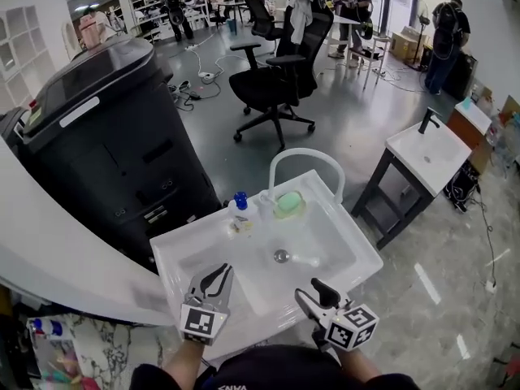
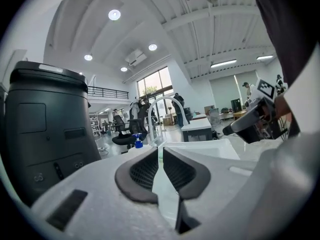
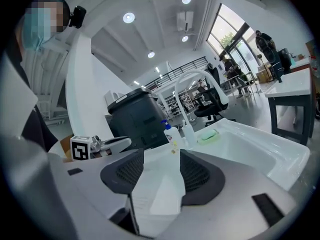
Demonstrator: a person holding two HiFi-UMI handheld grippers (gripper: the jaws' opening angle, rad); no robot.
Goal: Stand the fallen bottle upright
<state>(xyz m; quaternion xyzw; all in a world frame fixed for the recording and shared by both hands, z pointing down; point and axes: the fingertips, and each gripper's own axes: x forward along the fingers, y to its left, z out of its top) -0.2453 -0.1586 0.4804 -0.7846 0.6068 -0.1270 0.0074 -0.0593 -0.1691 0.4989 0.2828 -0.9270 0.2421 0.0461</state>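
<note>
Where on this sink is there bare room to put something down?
The basin floor around the drain is bare, and so is the left ledge. The back ledge beneath the tap is crowded: blue-capped bottle, clear bottle, green soap dish.

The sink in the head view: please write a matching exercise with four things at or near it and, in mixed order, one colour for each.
Things:
1 faucet
2 soap dish
3 bottle cap
4 office chair

Colours:
a blue
b black
c white
d green

Pairs: 1-c; 2-d; 3-a; 4-b
</note>
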